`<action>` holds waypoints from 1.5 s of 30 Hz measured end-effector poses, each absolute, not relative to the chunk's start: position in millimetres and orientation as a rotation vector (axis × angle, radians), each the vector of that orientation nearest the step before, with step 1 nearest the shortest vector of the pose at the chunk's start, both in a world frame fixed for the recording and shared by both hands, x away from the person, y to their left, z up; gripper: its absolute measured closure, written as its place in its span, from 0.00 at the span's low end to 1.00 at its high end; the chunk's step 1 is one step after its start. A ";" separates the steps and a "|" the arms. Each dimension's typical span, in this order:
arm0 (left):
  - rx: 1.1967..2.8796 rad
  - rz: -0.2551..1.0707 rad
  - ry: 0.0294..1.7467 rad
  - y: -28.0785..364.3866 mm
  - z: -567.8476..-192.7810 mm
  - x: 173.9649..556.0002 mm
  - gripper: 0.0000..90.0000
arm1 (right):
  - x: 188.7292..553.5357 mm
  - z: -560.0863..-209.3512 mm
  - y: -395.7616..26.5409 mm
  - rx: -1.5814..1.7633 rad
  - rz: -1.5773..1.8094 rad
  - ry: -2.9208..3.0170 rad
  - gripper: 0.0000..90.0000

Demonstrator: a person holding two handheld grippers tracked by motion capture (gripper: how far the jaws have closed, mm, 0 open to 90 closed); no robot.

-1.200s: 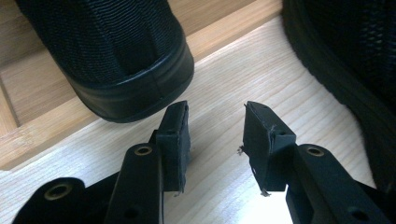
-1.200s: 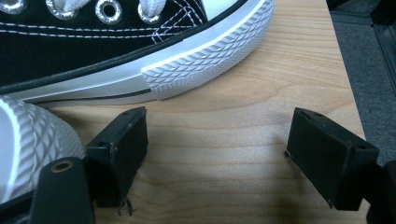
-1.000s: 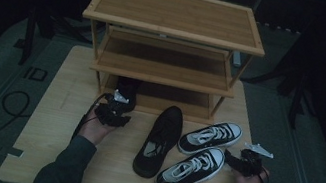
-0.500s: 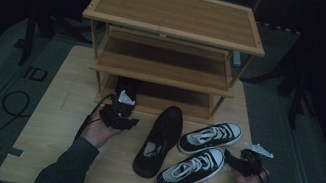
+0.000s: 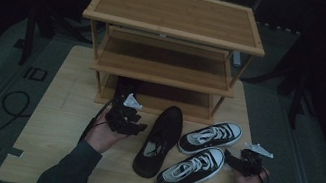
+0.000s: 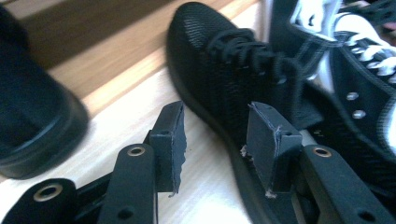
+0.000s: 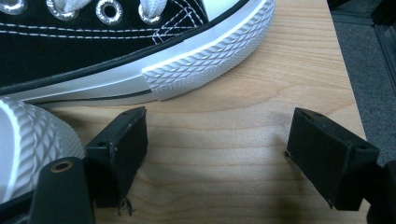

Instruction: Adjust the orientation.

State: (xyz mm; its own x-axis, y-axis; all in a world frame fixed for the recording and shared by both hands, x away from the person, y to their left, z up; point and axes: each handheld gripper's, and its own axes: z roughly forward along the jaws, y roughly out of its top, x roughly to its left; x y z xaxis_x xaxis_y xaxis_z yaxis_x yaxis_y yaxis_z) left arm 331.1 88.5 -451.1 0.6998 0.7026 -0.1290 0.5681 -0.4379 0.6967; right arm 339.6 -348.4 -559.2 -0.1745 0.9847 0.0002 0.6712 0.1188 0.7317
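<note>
A black mesh lace-up shoe (image 5: 160,139) (image 6: 224,60) lies on the table in front of the wooden shoe rack (image 5: 172,24). A second black shoe (image 5: 126,86) (image 6: 32,116) sits on the rack's bottom shelf at the left. My left gripper (image 5: 139,127) (image 6: 215,116) hovers just left of the mesh shoe; its jaws have just been opening and now stand open, pressing on nothing. Two black-and-white sneakers (image 5: 211,136) (image 5: 190,170) (image 7: 140,51) lie to the right. My right gripper (image 5: 229,157) (image 7: 219,126) is open over bare wood beside their rubber edges.
The rack's top and middle shelves (image 5: 163,63) hold nothing. The wooden table (image 5: 51,122) has free room at its left and front. Beyond its right edge is grey floor (image 7: 369,51). A cable (image 5: 14,103) loops on the floor to the left.
My left gripper has drawn back from the bottom shelf, rising a little and shifting right toward the mesh shoe. The right gripper and the sneakers have stayed put.
</note>
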 end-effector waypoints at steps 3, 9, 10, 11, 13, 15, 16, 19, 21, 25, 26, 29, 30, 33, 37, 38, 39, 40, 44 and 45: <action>2.165 0.222 0.931 82.2 -447.7 326.9 0.63 | 339.6 -559.2 -348.4 1.599 0.830 1.907 0.22; 2.201 0.200 0.898 70.7 -450.3 323.0 0.63 | 339.6 -559.2 -348.3 1.599 0.830 1.907 0.22; 2.203 0.199 0.893 68.5 -451.5 322.5 0.63 | 339.6 -559.2 -348.3 1.599 0.830 1.907 0.22; 2.212 0.195 0.891 66.4 -452.6 322.1 0.63 | 339.6 -559.2 -348.3 1.599 0.830 1.907 0.22; 2.235 0.191 0.880 62.1 -455.6 321.5 0.64 | 339.6 -559.2 -348.3 1.599 0.830 1.907 0.22; 2.249 0.193 0.876 58.4 -458.7 321.1 0.68 | 339.6 -559.2 -348.3 1.599 0.830 1.907 0.22; 2.255 0.198 0.880 57.0 -460.0 321.0 0.70 | 339.6 -559.2 -348.3 1.599 0.830 1.907 0.22; 2.271 0.209 0.880 56.9 -462.8 322.5 0.78 | 339.6 -559.2 -348.4 1.599 0.830 1.907 0.22; 2.274 0.224 0.875 58.4 -462.9 322.3 0.85 | 339.6 -559.2 -348.4 1.599 0.830 1.907 0.22; 2.284 0.230 0.861 60.1 -461.5 321.4 0.96 | 339.6 -559.2 -348.3 1.599 0.830 1.907 0.22; 2.284 0.230 0.862 60.7 -461.5 321.7 0.96 | 339.6 -559.2 -348.3 1.599 0.830 1.907 0.22; 2.284 0.240 0.877 64.8 -460.7 322.7 0.97 | 339.6 -559.2 -348.3 1.599 0.830 1.907 0.22; 2.287 0.245 0.886 67.2 -460.1 323.4 0.97 | 339.6 -559.2 -348.3 1.599 0.830 1.907 0.22; 2.279 0.253 0.916 76.4 -459.4 325.8 0.97 | 339.6 -559.2 -348.4 1.599 0.830 1.907 0.22; 2.277 0.265 0.951 89.3 -458.3 328.1 0.97 | 339.6 -559.2 -348.3 1.599 0.830 1.907 0.22; 2.283 0.267 0.957 92.6 -457.7 328.5 0.97 | 339.6 -559.2 -348.3 1.599 0.830 1.907 0.22; 2.286 0.273 0.962 95.4 -457.3 328.6 0.97 | 339.6 -559.2 -348.3 1.599 0.830 1.907 0.22; 2.285 0.279 0.973 98.1 -457.0 328.5 0.97 | 339.6 -559.2 -348.3 1.599 0.830 1.907 0.22; 2.275 0.271 0.997 105.9 -457.1 329.2 0.97 | 339.6 -559.2 -348.4 1.598 0.829 1.907 0.22; 2.277 0.268 0.993 106.0 -457.0 329.2 0.96 | 339.6 -559.2 -348.3 1.599 0.830 1.907 0.22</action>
State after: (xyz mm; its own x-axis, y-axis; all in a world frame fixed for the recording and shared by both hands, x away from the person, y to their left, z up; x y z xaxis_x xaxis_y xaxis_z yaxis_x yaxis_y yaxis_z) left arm 329.2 106.0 -457.0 0.6949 0.7164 -0.0620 0.5876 -0.5161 0.6232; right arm 339.6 -348.3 -559.2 -0.1744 0.9847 0.0005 0.6712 0.1185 0.7318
